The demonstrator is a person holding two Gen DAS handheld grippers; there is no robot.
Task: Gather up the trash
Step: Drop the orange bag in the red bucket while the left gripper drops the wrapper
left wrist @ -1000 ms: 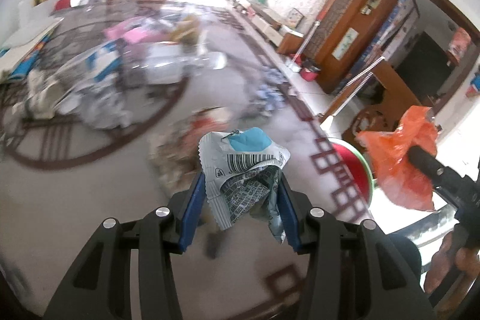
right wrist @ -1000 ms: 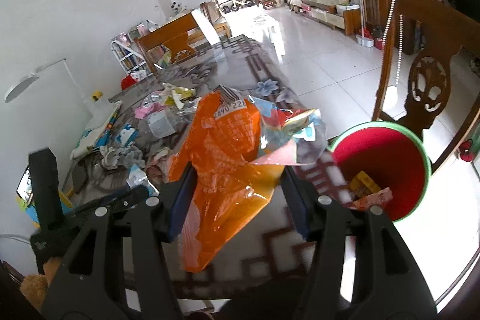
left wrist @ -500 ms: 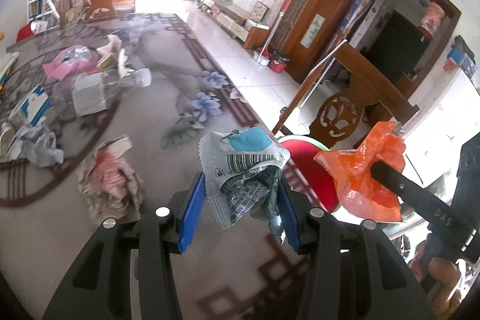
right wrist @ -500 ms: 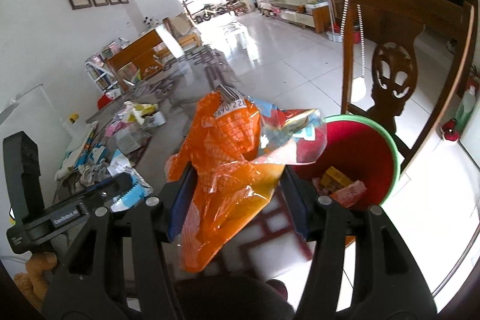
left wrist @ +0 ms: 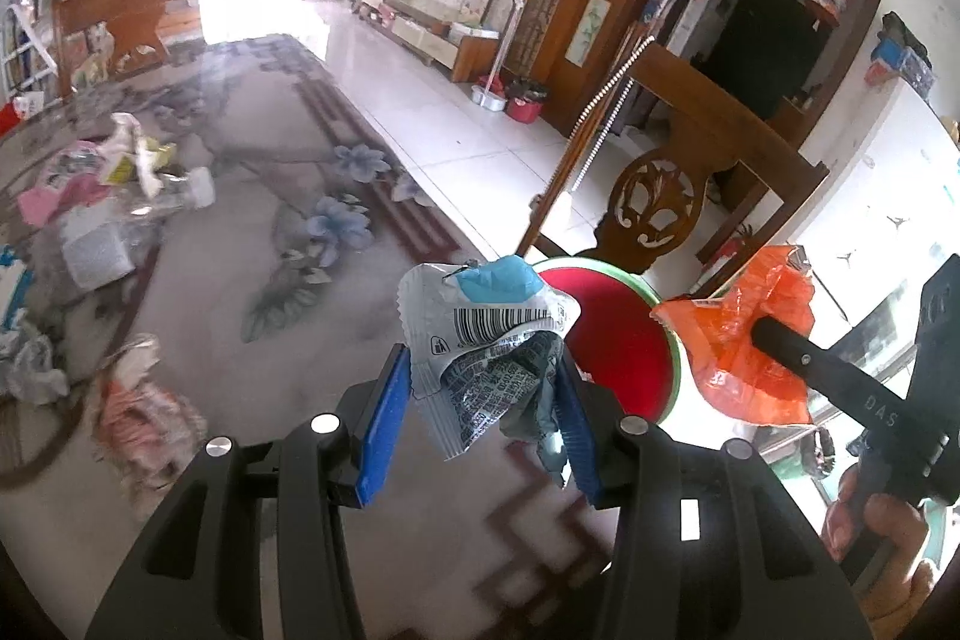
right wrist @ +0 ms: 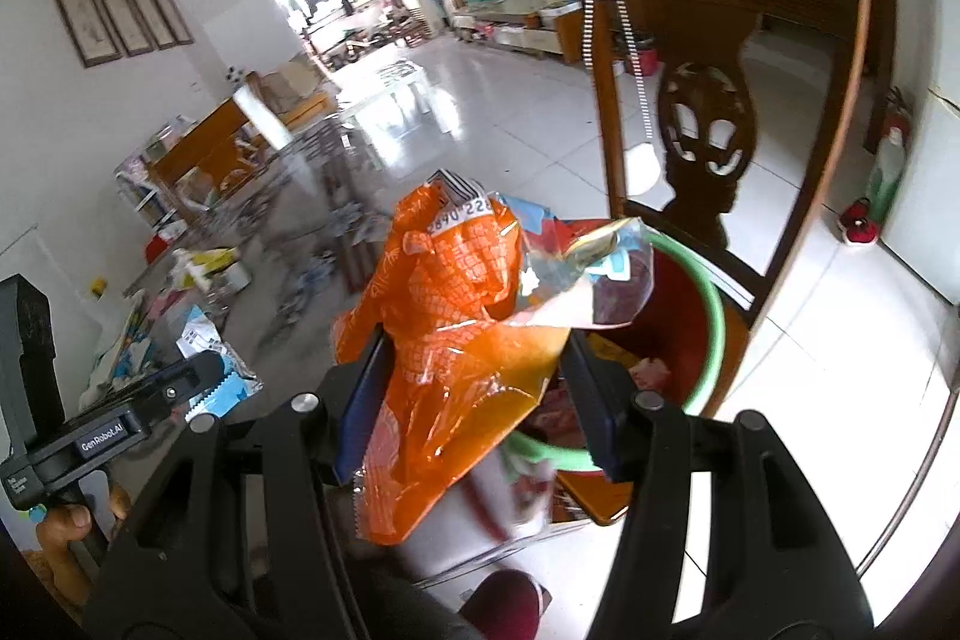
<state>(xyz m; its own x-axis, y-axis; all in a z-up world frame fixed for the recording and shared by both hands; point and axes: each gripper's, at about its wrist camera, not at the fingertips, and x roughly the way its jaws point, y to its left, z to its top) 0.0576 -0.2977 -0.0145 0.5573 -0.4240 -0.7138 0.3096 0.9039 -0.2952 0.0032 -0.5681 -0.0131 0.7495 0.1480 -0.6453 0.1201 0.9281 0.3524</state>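
A: So, starting on the left, what's all that on the surface (left wrist: pixel 198 340)?

B: Loose litter (left wrist: pixel 102 196) not yet gathered: wrappers, a pink scrap, a clear bottle lying on its side, well apart from both tools. It looks like the pile the job draws from.

A: And the left tongs (left wrist: pixel 480 400)?

B: Pinching a crumpled white wrapper (left wrist: pixel 480 328) with a barcode between the blue pads (left wrist: pixel 378 430). The grip is low on it, so the bulk sticks up past the tips; I'd guess that lets it fall free once the jaws part.

A: Where is it relative to the bin?

B: Just short of the red bin (left wrist: pixel 606 340) with the green rim, which stands on a wooden chair (right wrist: pixel 720 40) at the surface's edge, probably so trash needs only a short carry.

A: And the right tongs (right wrist: pixel 474 394)?

B: Clamped on an orange wrapper (right wrist: pixel 456 352) with a shiny foil flap. It hangs at the near rim of the bin (right wrist: pixel 717 316), which already has scraps inside. To my eye it goes in first
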